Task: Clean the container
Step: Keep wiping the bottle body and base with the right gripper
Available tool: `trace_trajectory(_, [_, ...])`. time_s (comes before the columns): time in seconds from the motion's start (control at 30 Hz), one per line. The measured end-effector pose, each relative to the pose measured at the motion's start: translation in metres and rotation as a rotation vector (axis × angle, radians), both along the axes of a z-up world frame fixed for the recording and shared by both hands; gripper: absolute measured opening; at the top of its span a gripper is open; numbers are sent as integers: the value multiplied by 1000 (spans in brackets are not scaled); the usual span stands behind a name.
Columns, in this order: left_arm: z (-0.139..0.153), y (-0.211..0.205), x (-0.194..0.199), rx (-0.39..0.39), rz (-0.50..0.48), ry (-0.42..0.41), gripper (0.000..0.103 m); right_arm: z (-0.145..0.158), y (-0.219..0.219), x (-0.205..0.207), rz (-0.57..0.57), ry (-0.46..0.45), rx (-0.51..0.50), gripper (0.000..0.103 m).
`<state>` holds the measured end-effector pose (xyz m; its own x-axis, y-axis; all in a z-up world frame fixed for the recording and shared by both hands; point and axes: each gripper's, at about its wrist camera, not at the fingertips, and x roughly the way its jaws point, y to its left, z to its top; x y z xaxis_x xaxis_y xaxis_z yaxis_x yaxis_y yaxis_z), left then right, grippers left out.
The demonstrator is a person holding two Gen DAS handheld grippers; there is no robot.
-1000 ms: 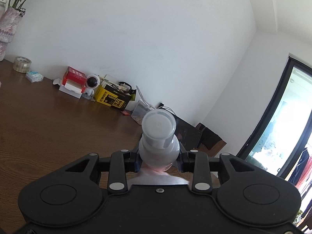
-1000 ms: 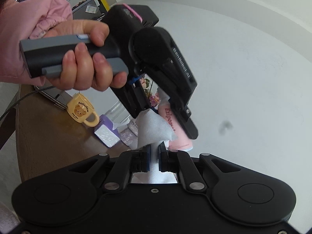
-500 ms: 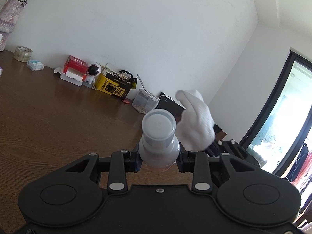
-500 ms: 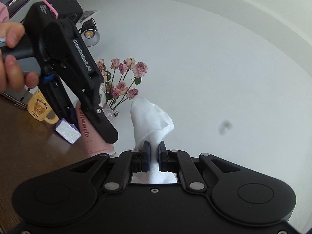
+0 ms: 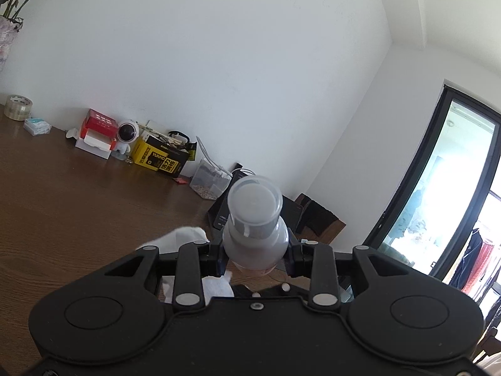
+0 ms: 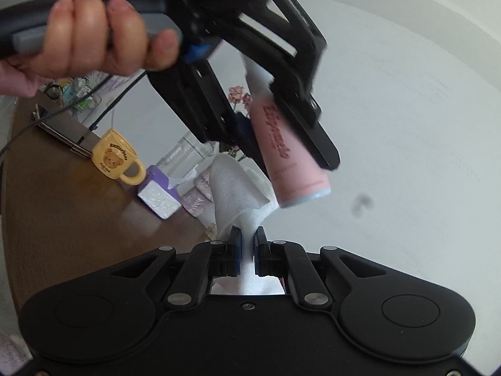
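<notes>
The pink container (image 6: 289, 150) was clamped aloft in the left hand-held gripper (image 5: 255, 258); a white wipe (image 6: 238, 194), pinched in the right hand-held gripper (image 6: 247, 250), was held near its base. Wiping seemingly remained unfinished.

home room, wooden table (image 5: 62, 206), bear mug (image 6: 114, 158), vase of roses (image 5: 12, 6), tissue pack (image 6: 159, 192), balcony door (image 5: 438, 194)

My left jaws clamp the bottle (image 5: 255, 235): pink body with red script, white shoulder, translucent cap, tilted in the air above the desk. My right jaws pinch the white wipe (image 6: 239, 197), which stands crumpled just under the bottle's base.
</notes>
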<state>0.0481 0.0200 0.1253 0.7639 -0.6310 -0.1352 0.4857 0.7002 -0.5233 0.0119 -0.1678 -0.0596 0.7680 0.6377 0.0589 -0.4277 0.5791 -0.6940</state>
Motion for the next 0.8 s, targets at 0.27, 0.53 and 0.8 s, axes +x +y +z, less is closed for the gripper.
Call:
trace_trajectory(0.27, [-10,18,19,13,95,53,33,14,5,-26,57,-37,-1,7])
trace_trajectory(0.53, [-19,24,23,45,117,76,33,34,-13,-33,20,-69,31,8])
trace_trajectory(0.8, [-26,8,19,237,134,61,33,56,-15,-21,19,-2,36,7])
